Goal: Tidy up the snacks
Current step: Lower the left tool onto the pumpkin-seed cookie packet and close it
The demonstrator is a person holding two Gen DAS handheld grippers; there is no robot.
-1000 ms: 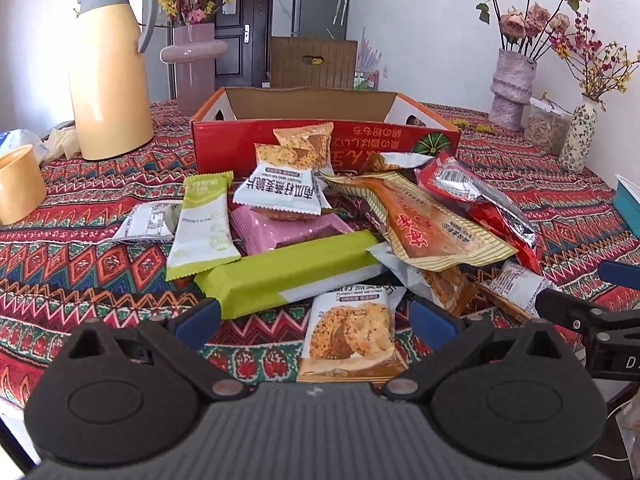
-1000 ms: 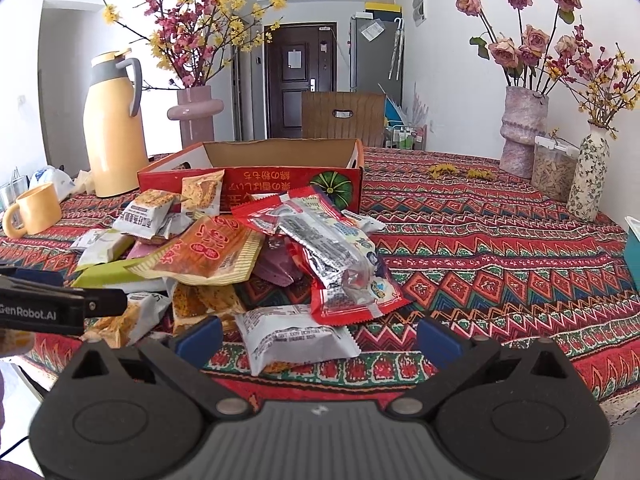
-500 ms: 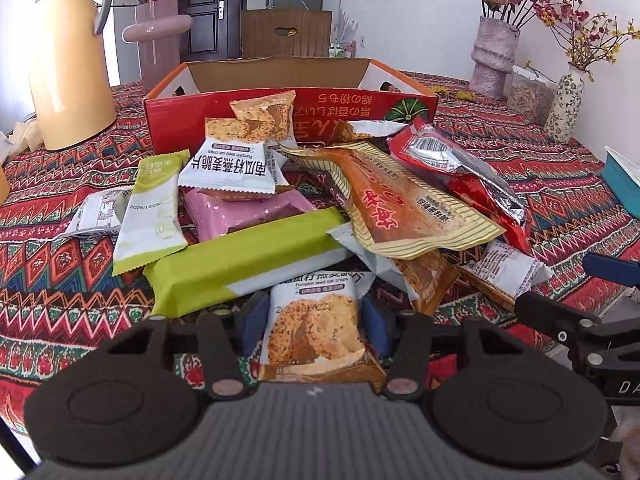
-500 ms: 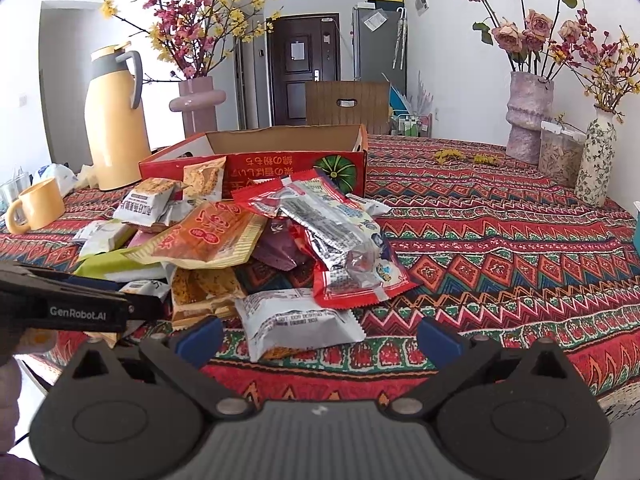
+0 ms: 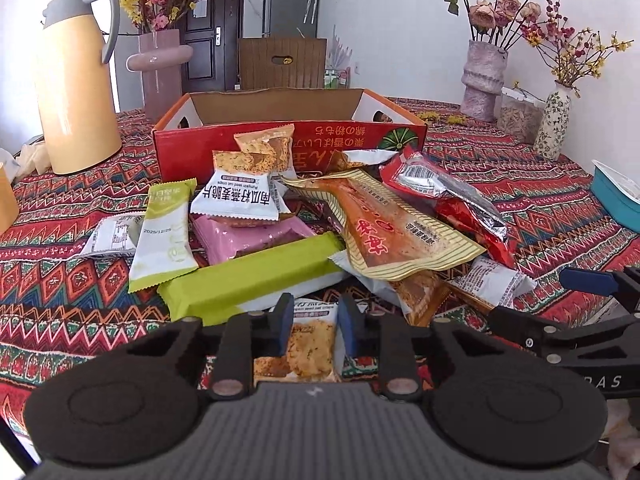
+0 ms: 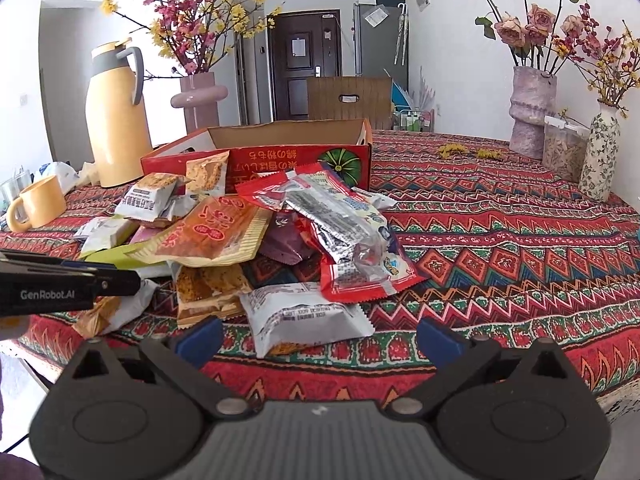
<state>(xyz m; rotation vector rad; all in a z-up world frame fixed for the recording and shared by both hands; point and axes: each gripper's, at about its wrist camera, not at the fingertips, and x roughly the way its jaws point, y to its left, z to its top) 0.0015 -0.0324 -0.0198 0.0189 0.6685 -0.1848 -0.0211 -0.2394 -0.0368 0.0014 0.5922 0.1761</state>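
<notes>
Left gripper [image 5: 314, 326] is clamped tight on the pumpkin seed oat crisp packet [image 5: 311, 350], pads pinching the wrapper's upper part at the near edge of the snack pile [image 5: 320, 216]. The packet lies low on the patterned tablecloth [image 5: 80, 280], just beside the long green bar [image 5: 248, 276] and the pale wrapper under the big orange-and-cream pouch [image 5: 394, 232].

Risk one: that grip looks narrow, on crinkly film rather than on the crisps inside, so a fast lift could let the packet slide out or swing. Risk two: squeeze too hard and the brittle crisps may crack. Risk three: the green bar sits touching or nearly touching the left finger, so a sloppy lift may drag it and spill the heap toward the table edge.

Right gripper [image 6: 318, 340] hovers wide apart, holding nothing, with the white packet [image 6: 304, 318] just ahead of it. The red cardboard box [image 5: 288, 146] waits behind the pile, open; the carry must clear its front wall.
</notes>
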